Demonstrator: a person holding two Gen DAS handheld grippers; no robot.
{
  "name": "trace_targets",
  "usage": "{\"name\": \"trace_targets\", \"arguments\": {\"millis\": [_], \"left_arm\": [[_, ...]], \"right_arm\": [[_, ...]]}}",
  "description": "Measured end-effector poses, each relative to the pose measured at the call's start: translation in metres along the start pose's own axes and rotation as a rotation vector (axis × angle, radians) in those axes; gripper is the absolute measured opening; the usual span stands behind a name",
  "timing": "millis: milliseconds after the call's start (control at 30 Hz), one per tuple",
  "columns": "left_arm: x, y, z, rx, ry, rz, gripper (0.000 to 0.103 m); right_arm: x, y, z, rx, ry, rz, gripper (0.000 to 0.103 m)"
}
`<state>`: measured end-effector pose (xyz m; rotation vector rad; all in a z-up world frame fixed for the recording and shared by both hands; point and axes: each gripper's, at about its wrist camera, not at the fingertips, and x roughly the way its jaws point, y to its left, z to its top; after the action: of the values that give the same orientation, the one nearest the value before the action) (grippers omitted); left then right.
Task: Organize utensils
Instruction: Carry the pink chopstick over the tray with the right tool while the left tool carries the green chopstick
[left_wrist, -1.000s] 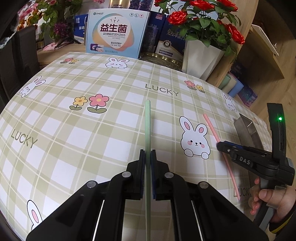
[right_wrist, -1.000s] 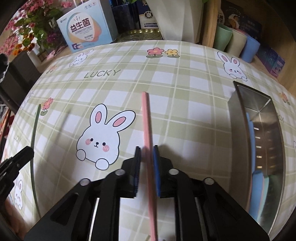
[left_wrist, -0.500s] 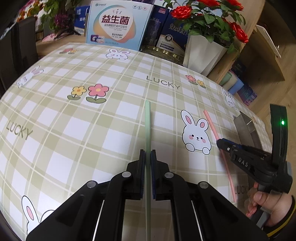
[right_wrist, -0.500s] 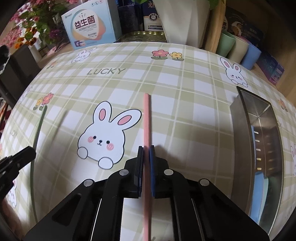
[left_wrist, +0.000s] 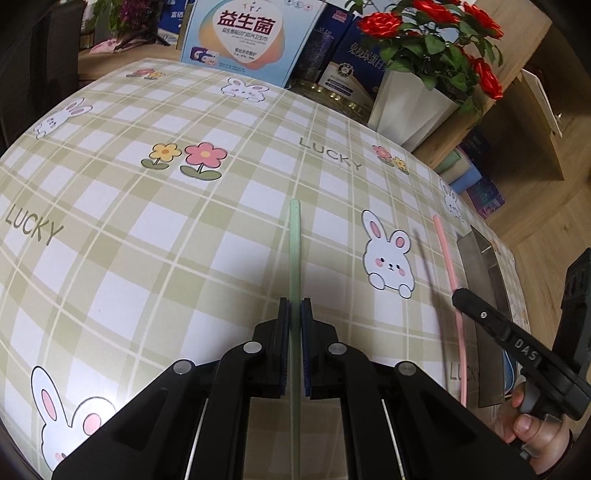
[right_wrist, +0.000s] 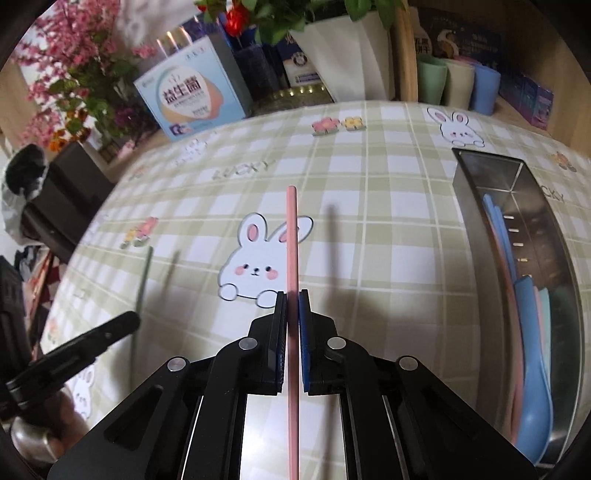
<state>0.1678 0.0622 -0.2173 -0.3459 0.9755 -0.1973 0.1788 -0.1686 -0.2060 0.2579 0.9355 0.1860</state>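
Both cameras ride just behind their tongs, close above the worktop (left_wrist: 155, 236), looking forward and steeply down along the fingers toward the far edge, where a white planter (left_wrist: 410, 107) stands. The left view sits further left and takes in the right tongs (left_wrist: 460, 295) at its right margin. The right view sits nearer the steel tray (right_wrist: 476, 229) and catches the left tongs (right_wrist: 129, 319) at its left. Both share the middle rabbit print (right_wrist: 258, 254).
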Motion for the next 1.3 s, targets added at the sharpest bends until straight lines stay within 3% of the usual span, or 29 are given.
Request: {"name": "trace_targets", "arguments": {"millis": [433,767,1067,1300], "left_arm": [[-0.016,-0.043,0.0,0.049,0.0,-0.06,0.006],[-0.022,-0.085,0.006,0.104,0.005,-0.091,0.006],[-0.013,-0.117,0.016,0.103,0.022,-0.143,0.006],[-0.001,-0.134,0.015,0.125,0.048,-0.161,0.006]], "right_arm": [[-0.028,-0.028,-0.008,0.08,-0.05,0.065,0.006],[-0.07,-0.083,0.006,0.181,-0.167,0.109,0.006],[-0.099,-0.162,0.009,0.329,-0.252,0.05,0.006],[-0.083,-0.169,0.006,0.319,-0.213,0.041,0.006]]}}
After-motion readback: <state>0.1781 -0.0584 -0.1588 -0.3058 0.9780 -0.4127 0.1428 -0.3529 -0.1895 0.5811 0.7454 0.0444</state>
